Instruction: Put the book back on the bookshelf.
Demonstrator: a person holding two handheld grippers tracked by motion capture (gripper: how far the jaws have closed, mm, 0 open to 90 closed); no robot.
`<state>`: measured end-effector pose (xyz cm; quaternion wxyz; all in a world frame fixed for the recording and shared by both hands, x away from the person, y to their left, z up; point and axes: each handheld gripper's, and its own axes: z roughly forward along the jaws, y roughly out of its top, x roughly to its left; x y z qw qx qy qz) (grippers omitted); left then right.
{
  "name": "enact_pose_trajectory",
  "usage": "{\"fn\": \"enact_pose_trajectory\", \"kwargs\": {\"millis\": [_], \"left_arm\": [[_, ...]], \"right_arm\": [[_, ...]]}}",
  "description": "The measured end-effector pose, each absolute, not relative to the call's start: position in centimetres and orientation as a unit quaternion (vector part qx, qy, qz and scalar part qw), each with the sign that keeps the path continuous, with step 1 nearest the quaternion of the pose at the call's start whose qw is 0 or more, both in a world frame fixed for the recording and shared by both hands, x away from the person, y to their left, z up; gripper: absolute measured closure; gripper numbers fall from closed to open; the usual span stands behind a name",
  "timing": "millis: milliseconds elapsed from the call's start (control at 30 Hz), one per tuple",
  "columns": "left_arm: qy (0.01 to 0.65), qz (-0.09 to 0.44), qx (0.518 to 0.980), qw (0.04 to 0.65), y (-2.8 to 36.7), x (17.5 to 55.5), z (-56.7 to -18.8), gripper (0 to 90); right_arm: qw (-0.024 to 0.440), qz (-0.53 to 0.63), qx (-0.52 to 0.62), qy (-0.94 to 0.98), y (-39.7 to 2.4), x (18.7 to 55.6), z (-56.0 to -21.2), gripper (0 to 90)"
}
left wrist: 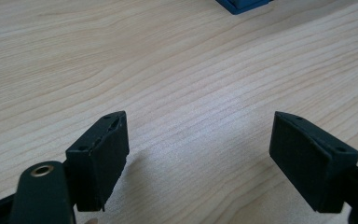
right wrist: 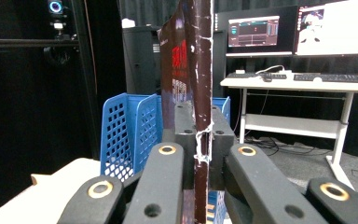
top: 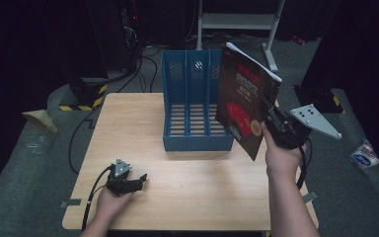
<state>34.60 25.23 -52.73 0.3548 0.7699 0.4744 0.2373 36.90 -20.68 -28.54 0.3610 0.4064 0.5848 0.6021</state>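
R claw [top: 270, 120] is pinching the book [top: 244, 106] by its spine edge; in the right gripper view the black jaws are pressing tight on the worn spine [right wrist: 201, 116]. Book is hanging upright in the air, long axis roughly vertical w/ top tipping a bit away, cover facing left toward the blue file rack [top: 192, 106]. Rack is sitting just left of and behind the book, slots open at the top, dividers running front-to-back. So the book is lying nearly parallel to the slots, just outside the rightmost one; next move prob. means shifting left & lowering in. L claw [top: 137, 180] is resting on the desk [top: 202, 192], jaws spread, nothing btw them, well apart from the rack. R hand is the nearer one.
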Motion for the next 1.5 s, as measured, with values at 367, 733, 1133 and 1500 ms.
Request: {"fn": "enact_pose_trajectory", "kwargs": {"millis": [367,733,1133,1500], "left_arm": [[0.471,0.24,0.774,0.35,25.2,34.7,-52.7,20.5],[0.467,0.235,0.777,0.351,25.1,34.7,-52.8,20.6],[0.463,0.234,0.78,0.35,25.1,34.7,-52.7,20.6],[0.462,0.232,0.781,0.351,25.1,34.7,-52.8,20.7]], "right_arm": [[0.358,0.601,0.426,0.573,-19.7,39.4,-28.7,86.5],[0.37,0.59,0.436,0.57,-18.6,41.5,-28.4,86.5],[0.382,0.585,0.455,0.552,-16.7,44.5,-28.5,86.5],[0.4,0.574,0.461,0.546,-15.2,47.3,-29.3,86.5]]}}
